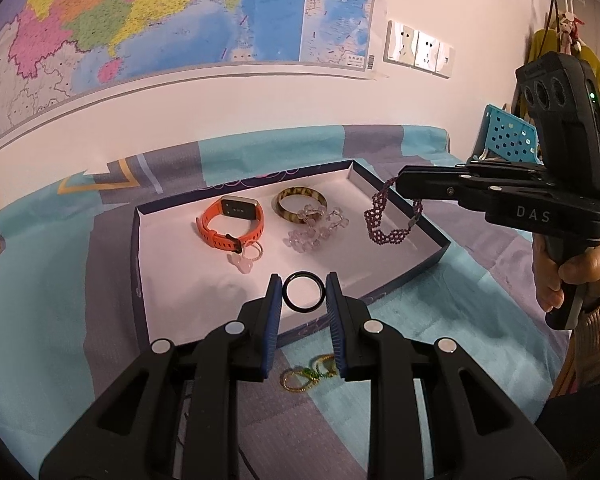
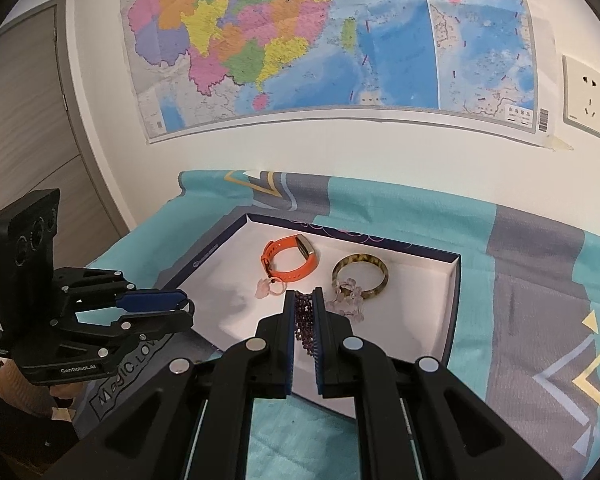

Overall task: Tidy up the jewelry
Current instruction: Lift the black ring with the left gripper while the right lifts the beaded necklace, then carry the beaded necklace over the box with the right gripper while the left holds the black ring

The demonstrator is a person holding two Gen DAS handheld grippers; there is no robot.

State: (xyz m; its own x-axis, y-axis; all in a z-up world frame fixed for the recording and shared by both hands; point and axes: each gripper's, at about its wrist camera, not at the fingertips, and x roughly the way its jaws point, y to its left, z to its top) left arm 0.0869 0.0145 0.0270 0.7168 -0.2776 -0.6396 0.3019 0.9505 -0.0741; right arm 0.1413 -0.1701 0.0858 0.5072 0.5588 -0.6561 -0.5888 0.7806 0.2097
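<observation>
My left gripper (image 1: 302, 292) is shut on a black ring (image 1: 302, 307), held over the near edge of the white-lined jewelry box (image 1: 380, 292). My right gripper (image 2: 304, 300) is shut on a purple beaded bracelet (image 2: 305, 320), which hangs over the box's right side as a purple beaded bracelet (image 1: 388, 224) in the left wrist view. Inside the box lie an orange smartwatch (image 1: 232, 224), a tortoiseshell bangle (image 1: 300, 204), a pale pink crystal bracelet (image 1: 316, 228) and a small pink ring (image 1: 246, 258).
Gold and green bead rings (image 1: 308, 374) lie on the teal and grey cloth (image 1: 460, 320) in front of the box. A blue perforated basket (image 1: 508, 132) stands at the back right. A map and wall sockets (image 1: 420, 50) cover the wall behind.
</observation>
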